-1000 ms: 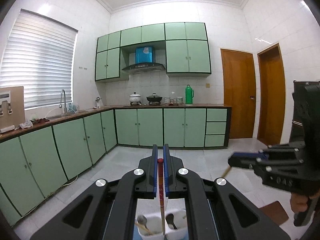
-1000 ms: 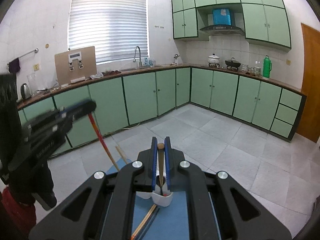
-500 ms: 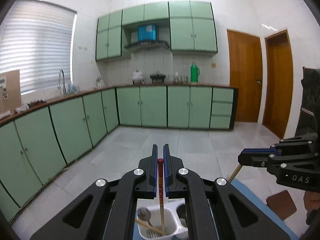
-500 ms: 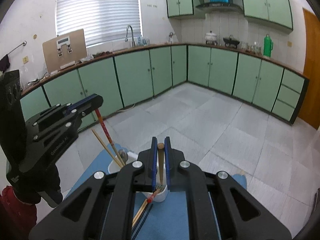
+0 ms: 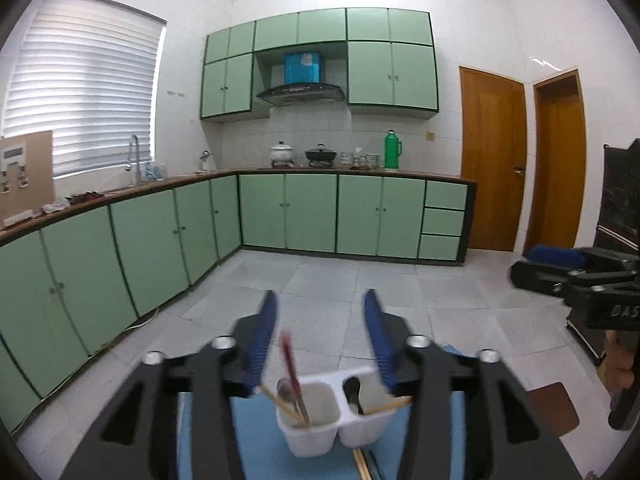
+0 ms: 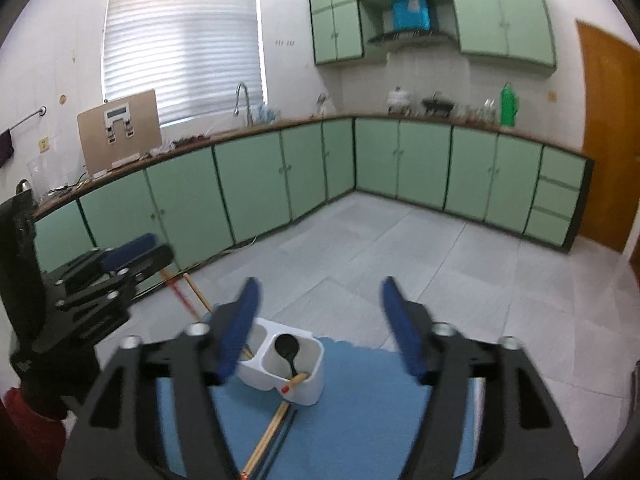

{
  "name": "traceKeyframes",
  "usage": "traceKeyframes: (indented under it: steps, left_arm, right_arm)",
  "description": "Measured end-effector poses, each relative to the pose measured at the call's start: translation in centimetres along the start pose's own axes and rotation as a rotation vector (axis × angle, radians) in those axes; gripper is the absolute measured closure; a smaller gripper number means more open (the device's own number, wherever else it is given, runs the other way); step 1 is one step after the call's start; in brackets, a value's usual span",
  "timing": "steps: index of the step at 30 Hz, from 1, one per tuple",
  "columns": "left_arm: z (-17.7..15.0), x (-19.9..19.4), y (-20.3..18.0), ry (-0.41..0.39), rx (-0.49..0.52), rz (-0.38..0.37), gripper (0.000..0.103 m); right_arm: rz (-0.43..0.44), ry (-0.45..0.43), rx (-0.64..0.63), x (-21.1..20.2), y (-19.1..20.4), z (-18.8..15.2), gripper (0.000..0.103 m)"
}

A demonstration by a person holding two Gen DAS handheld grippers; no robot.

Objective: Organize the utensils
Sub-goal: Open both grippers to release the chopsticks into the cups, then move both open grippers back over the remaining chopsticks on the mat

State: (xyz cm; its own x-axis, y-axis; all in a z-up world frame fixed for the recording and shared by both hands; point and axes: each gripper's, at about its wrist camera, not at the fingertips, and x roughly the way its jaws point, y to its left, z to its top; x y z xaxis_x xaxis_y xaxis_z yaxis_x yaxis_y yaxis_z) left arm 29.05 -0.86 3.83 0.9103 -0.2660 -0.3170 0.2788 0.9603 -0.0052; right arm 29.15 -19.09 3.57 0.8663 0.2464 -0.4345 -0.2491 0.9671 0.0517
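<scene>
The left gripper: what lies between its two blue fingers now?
In the left wrist view, the left gripper is opening; a red chopstick stands loose between its fingers, its lower end in the white holder.

White two-cup holder [image 5: 312, 436], red chopstick [image 5: 291, 364], blue mat [image 6: 360, 408], mint-green cabinets [image 5: 312, 212]

Even, bright daylight comes through the slatted window blind [image 5: 82, 96], which glares near white. White wall tiles [image 6: 52, 52] reflect it softly; shadows are faint. Strong fisheye bending curves the cabinets [image 5: 312, 212], with black vignette corners. The near blue fingers [image 6: 240, 326] show motion blur.
</scene>
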Motion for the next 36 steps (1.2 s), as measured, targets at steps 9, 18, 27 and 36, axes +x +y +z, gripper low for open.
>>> traceKeyframes:
  steps: [9,18,27,36]
  left_arm:
    - [-8.0,-5.9,-0.8,0.073,-0.044,0.013,0.037]
    - [-18.9,-6.6,-1.2,0.290,-0.072,0.054,0.036]
    - [-24.7,-6.2,-1.8,0.421,-0.060,0.075,0.037]
    - [-27.5,-6.0,-1.3,0.510,-0.085,0.094,0.037]
  right_arm:
    - [-0.074,-0.034,0.038,-4.7,-0.1,-8.1,0.006]
    - [-0.114,0.141,0.133,-2.9,1.8,-19.7,0.006]
    - [-0.102,0.289,0.169,-0.8,5.2,-27.1,0.006]
    - [-0.094,0.357,0.123,-0.1,7.7,-30.7,0.006]
